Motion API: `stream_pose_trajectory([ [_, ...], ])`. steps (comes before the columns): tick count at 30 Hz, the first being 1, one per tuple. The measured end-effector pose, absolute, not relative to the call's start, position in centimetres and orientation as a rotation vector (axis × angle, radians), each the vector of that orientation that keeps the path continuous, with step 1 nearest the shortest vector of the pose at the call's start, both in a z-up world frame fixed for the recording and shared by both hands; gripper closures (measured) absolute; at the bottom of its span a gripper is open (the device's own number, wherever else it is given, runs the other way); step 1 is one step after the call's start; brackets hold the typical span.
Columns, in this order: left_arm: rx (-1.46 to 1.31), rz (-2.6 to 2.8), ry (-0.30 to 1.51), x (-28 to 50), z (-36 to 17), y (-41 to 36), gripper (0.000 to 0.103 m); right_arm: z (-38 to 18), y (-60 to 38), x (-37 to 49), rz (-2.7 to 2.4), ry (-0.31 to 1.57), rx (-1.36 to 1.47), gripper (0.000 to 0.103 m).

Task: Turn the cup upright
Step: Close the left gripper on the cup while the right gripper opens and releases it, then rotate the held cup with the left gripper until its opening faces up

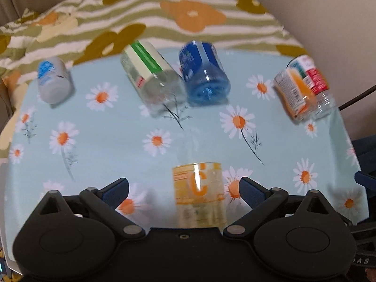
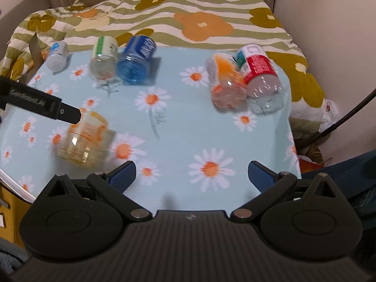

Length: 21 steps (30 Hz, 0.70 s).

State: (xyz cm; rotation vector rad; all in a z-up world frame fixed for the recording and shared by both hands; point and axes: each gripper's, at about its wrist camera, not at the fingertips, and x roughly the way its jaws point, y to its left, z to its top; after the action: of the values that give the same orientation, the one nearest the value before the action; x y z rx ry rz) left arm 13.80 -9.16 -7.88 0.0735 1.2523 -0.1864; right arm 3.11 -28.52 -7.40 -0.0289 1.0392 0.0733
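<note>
Several cut-bottle cups lie on their sides on the daisy-print table (image 1: 105,155). A yellow cup (image 1: 198,192) with an orange letter lies between the spread fingers of my left gripper (image 1: 184,183), which is open and not touching it. In the right wrist view this yellow cup (image 2: 85,141) lies at the left, with a left finger (image 2: 68,114) over its far end. My right gripper (image 2: 192,168) is open over bare cloth, holding nothing. The picture is blurred.
Along the far edge lie a white cup (image 1: 54,82), a green-striped cup (image 1: 150,72) and a blue cup (image 1: 204,72). An orange-labelled cup (image 2: 225,84) and a red-labelled cup (image 2: 260,80) lie at the right. A striped flower blanket (image 2: 202,23) lies behind, and a black cable (image 2: 347,115) hangs at the right.
</note>
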Motion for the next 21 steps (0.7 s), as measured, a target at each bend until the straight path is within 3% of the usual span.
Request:
stream_pose_trajectory([
  [9, 0.070, -0.111, 1.388, 16.2, -11.7, -11.2, 0.013, -10.3, -32.3, 4.9, 0.146, 1.092, 0.046, 0.000],
  [16, 0.058, -0.085, 1.455, 17.0, -13.4, -11.2, 0.039, -11.2, -33.2, 5.8, 0.182, 1.110, 0.071, 0.000],
  [21, 0.072, -0.092, 1.453, 17.1, -13.2, -11.2, 0.041, -11.3, -33.6, 5.9, 0.186, 1.108, 0.080, 0.000],
])
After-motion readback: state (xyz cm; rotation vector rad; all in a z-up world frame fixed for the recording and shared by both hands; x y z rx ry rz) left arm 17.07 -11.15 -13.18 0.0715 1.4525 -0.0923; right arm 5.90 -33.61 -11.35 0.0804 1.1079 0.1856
